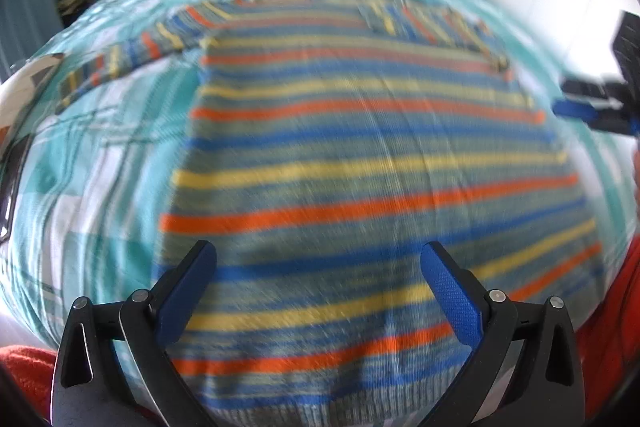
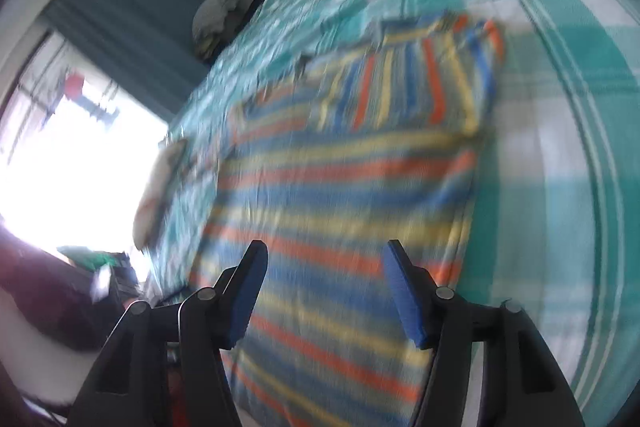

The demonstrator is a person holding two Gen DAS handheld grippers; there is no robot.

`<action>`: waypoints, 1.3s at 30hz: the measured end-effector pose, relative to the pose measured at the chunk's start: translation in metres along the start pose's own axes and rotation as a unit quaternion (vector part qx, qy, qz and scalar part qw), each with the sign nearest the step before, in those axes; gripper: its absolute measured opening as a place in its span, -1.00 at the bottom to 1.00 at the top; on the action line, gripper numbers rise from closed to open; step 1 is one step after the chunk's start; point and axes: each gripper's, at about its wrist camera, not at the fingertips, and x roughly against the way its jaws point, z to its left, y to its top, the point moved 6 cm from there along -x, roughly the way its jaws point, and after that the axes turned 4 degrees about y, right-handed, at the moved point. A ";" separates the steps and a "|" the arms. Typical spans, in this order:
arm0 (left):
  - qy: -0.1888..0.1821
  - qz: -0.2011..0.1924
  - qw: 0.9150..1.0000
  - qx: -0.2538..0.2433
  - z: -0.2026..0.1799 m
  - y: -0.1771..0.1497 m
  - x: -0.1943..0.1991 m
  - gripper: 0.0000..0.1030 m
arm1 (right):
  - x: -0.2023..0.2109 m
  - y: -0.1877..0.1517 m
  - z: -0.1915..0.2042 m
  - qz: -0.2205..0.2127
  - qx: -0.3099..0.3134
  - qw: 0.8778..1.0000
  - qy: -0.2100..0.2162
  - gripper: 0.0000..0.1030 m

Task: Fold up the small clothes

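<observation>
- Item: a striped sweater (image 1: 372,163) lies flat on the bed (image 1: 92,163), directly ahead of and below both hand-held grippers.
- Left hand-held gripper (image 1: 318,291): jaws spread wide, nothing between the pads; it hangs over the hem end of the sweater, left of the garment's centre line.
- Right hand-held gripper (image 2: 324,291): jaws partly spread, nothing pinched; the sweater's right side edge runs just to the right of its right finger. In the left view it appears at the far right, beside that edge.
- Orientation: the long axis runs from the ribbed hem (image 1: 320,411), nearest the left hand-held gripper, to the shoulders, farthest from it. The neck end points away; stripes cross the axis at right angles.
- Right sleeve (image 2: 416,87): already laid across the upper chest, ahead of the right hand-held gripper, its stripes running against the body stripes.
- Left sleeve (image 1: 132,59): lies outstretched on the bed, ahead and to the left of the left hand-held gripper.
- Step in hand, as judged: take hold for the next fold. Pinch only the knit, not the bed cover beneath.
- Grip near an edge or corner, lift just clear, and carry the fold parallel to the stripes for alignment.
- Both views are blurred; fine fabric creases cannot be confirmed.
</observation>
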 end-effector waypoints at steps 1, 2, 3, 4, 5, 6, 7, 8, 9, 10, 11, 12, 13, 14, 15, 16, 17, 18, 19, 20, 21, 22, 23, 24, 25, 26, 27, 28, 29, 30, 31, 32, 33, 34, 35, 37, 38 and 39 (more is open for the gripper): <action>0.006 0.008 1.000 -0.009 -0.003 -0.002 -0.003 0.98 | -0.004 -0.024 0.003 0.010 0.013 1.000 -0.021 0.17; 0.017 0.013 1.000 -0.022 -0.007 -0.006 -0.007 0.98 | -0.007 -0.041 0.003 0.020 0.020 0.999 -0.034 0.17; 0.025 0.009 0.999 -0.030 -0.009 -0.007 -0.006 0.98 | -0.011 -0.061 0.003 0.033 0.025 0.998 -0.051 0.17; 0.029 0.004 0.999 -0.037 -0.011 -0.007 -0.005 0.98 | -0.013 -0.078 0.003 0.038 0.028 0.997 -0.065 0.17; 0.031 0.003 0.999 -0.039 -0.012 -0.007 -0.004 0.98 | -0.010 -0.093 0.005 0.025 0.031 0.996 -0.077 0.17; 0.030 0.003 0.999 -0.038 -0.012 -0.007 -0.003 0.98 | -0.005 -0.101 0.008 0.009 0.032 0.996 -0.083 0.17; 0.028 0.003 0.999 -0.034 -0.010 -0.007 -0.001 0.98 | -0.001 -0.103 0.009 -0.001 0.030 0.996 -0.088 0.17; 0.024 0.004 0.999 -0.026 -0.009 -0.007 0.001 0.98 | 0.007 -0.107 0.012 -0.016 0.027 0.995 -0.092 0.17; 0.021 0.001 1.000 -0.017 -0.006 -0.006 0.004 0.98 | 0.013 -0.107 0.016 -0.028 0.029 0.995 -0.088 0.17; 0.018 -0.002 1.000 -0.010 -0.003 -0.006 0.007 0.98 | 0.017 -0.106 0.020 -0.035 0.037 0.995 -0.086 0.17; 0.013 -0.009 1.000 0.001 0.000 -0.004 0.012 0.98 | 0.023 -0.103 0.024 -0.045 0.058 0.993 -0.093 0.21; 0.009 -0.015 1.000 0.009 0.003 -0.002 0.016 0.98 | 0.026 -0.101 0.027 -0.050 0.074 0.991 -0.101 0.33; 0.003 -0.020 1.000 0.019 0.007 0.001 0.020 0.98 | 0.023 -0.098 0.030 -0.052 0.085 0.989 -0.109 0.36; -0.004 -0.024 0.999 0.030 0.015 0.007 0.023 0.98 | 0.020 -0.100 0.028 -0.049 0.089 0.988 -0.116 0.36; -0.008 -0.027 0.999 0.039 0.022 0.012 0.025 0.98 | 0.017 -0.103 0.024 -0.044 0.087 0.988 -0.116 0.36; -0.013 -0.030 0.998 0.054 0.033 0.020 0.027 0.98 | 0.010 -0.105 0.022 -0.037 0.082 0.990 -0.112 0.36; -0.018 -0.035 0.996 0.076 0.052 0.032 0.029 0.98 | 0.006 -0.108 0.019 -0.027 0.075 0.991 -0.107 0.36; -0.019 -0.039 0.995 0.095 0.070 0.043 0.028 0.98 | 0.003 -0.111 0.015 -0.020 0.072 0.992 -0.105 0.36; -0.014 -0.042 0.993 0.113 0.091 0.054 0.026 0.98 | 0.001 -0.114 0.014 -0.015 0.076 0.991 -0.107 0.36; -0.005 -0.046 0.990 0.133 0.116 0.067 0.023 0.98 | -0.002 -0.117 0.016 -0.014 0.081 0.991 -0.109 0.36; 0.016 -0.051 0.985 0.163 0.155 0.083 0.017 0.98 | -0.003 -0.117 0.016 -0.012 0.088 0.990 -0.113 0.36; 0.034 -0.052 0.981 0.186 0.182 0.091 0.011 0.98 | -0.003 -0.118 0.016 -0.011 0.089 0.989 -0.115 0.36; 0.061 -0.052 0.971 0.226 0.224 0.101 0.004 0.98 | -0.004 -0.117 0.016 -0.011 0.087 0.989 -0.115 0.36; 0.076 -0.050 0.961 0.262 0.259 0.107 -0.005 0.98 | -0.005 -0.117 0.015 -0.011 0.084 0.990 -0.115 0.36; 0.082 -0.046 0.954 0.286 0.284 0.109 -0.012 0.98 | -0.007 -0.117 0.014 -0.010 0.079 0.990 -0.116 0.36; 0.087 -0.038 0.947 0.308 0.307 0.111 -0.021 0.97 | -0.007 -0.117 0.014 -0.009 0.077 0.990 -0.116 0.37; 0.088 -0.025 0.940 0.328 0.332 0.113 -0.034 0.97 | -0.009 -0.117 0.013 -0.008 0.076 0.990 -0.119 0.38; 0.089 -0.020 0.938 0.335 0.342 0.114 -0.041 0.96 | -0.010 -0.117 0.014 -0.005 0.078 0.989 -0.122 0.38; 0.090 -0.016 0.937 0.338 0.354 0.117 -0.051 0.96 | -0.012 -0.117 0.014 -0.003 0.081 0.989 -0.125 0.41; 0.093 -0.015 0.937 0.336 0.360 0.121 -0.059 0.96 | -0.014 -0.118 0.015 0.000 0.087 0.988 -0.130 0.45; 0.095 -0.016 0.938 0.332 0.362 0.124 -0.065 0.96 | -0.016 -0.119 0.017 0.003 0.094 0.986 -0.135 0.48; 0.095 -0.019 0.940 0.327 0.363 0.128 -0.071 0.94 | -0.018 -0.120 0.018 0.006 0.102 0.985 -0.141 0.51; 0.091 -0.024 0.943 0.320 0.363 0.135 -0.079 0.91 | -0.020 -0.121 0.020 0.009 0.110 0.983 -0.147 0.54; 0.087 -0.028 0.945 0.315 0.362 0.140 -0.085 0.61 | -0.023 -0.122 0.022 0.013 0.122 0.980 -0.157 0.56; 0.070 -0.029 0.949 0.307 0.359 0.146 -0.093 -0.31 | -0.025 -0.124 0.023 0.016 0.131 0.978 -0.164 0.60; 0.049 -0.019 0.952 0.300 0.356 0.154 -0.096 -0.99 | -0.028 -0.126 0.026 0.019 0.141 0.974 -0.174 0.67; 0.066 -0.039 0.954 0.289 0.353 0.164 -0.086 -0.98 | -0.030 -0.126 0.026 0.020 0.143 0.974 -0.177 0.71; 0.067 -0.059 0.957 0.277 0.346 0.176 -0.073 -0.98 | -0.031 -0.126 0.027 0.021 0.143 0.974 -0.177 0.73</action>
